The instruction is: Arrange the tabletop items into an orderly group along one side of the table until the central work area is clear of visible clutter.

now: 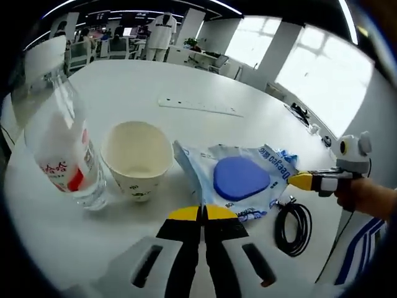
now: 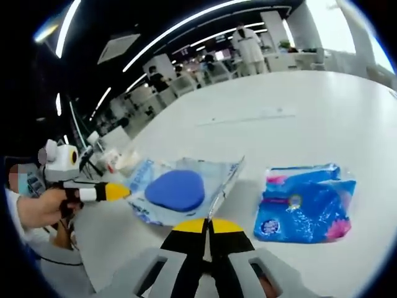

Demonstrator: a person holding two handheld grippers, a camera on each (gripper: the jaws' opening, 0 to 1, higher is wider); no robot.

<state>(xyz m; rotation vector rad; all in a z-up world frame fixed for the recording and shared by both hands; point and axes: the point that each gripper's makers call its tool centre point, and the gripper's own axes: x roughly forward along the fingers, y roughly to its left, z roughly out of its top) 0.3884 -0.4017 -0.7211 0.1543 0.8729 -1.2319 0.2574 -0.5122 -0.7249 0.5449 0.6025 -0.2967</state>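
A flat wet-wipes pack (image 1: 239, 180) with a blue oval lid lies on the white table (image 1: 186, 81). My left gripper (image 1: 201, 213) is shut, its yellow tips pinching the pack's near edge. My right gripper (image 1: 303, 181) reaches in from the right, shut on the pack's far corner. In the right gripper view the same wipes pack (image 2: 177, 191) lies just beyond my right gripper (image 2: 209, 225), which is shut on its edge. The left gripper (image 2: 116, 192) grips the opposite side. A paper cup (image 1: 138, 158), a clear plastic bottle (image 1: 62, 149) and a blue tissue pack (image 2: 304, 208) stand close by.
A coiled black cable (image 1: 291, 226) lies near the table's edge beside the wipes. A white power strip (image 1: 198, 107) rests further out on the table. A person's hand (image 2: 53, 208) holds the left gripper. Desks and people are in the background.
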